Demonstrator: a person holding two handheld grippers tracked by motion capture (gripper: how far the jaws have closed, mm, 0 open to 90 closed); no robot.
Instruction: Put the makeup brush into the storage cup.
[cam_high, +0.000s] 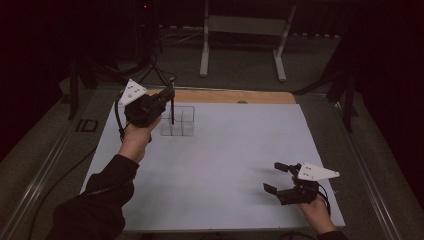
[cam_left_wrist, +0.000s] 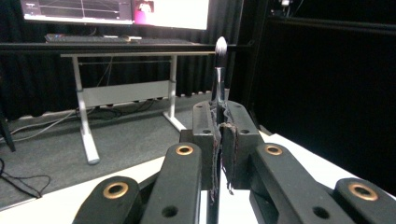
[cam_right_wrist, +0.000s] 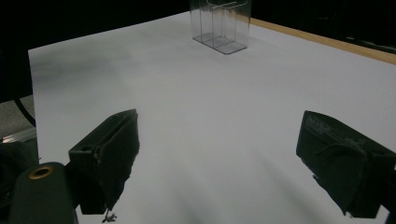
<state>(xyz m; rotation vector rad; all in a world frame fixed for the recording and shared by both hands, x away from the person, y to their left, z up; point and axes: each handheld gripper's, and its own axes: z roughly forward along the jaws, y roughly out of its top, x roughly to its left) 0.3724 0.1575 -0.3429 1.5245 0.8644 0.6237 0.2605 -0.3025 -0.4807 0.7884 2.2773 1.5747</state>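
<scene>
Left gripper (cam_high: 167, 97) clamped a makeup brush (cam_left_wrist: 219, 70) upright, bristles up, over the clear organizer (cam_high: 177, 121) near the table's (cam_high: 225, 165) far-left corner, seemingly for slotting. Right gripper (cam_high: 278, 177) idle, jaws apart, near-right corner.

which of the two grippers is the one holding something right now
The left gripper, above the clear plastic compartment organizer, is clamped on a slim black makeup brush. The right gripper rests open and empty.
</scene>
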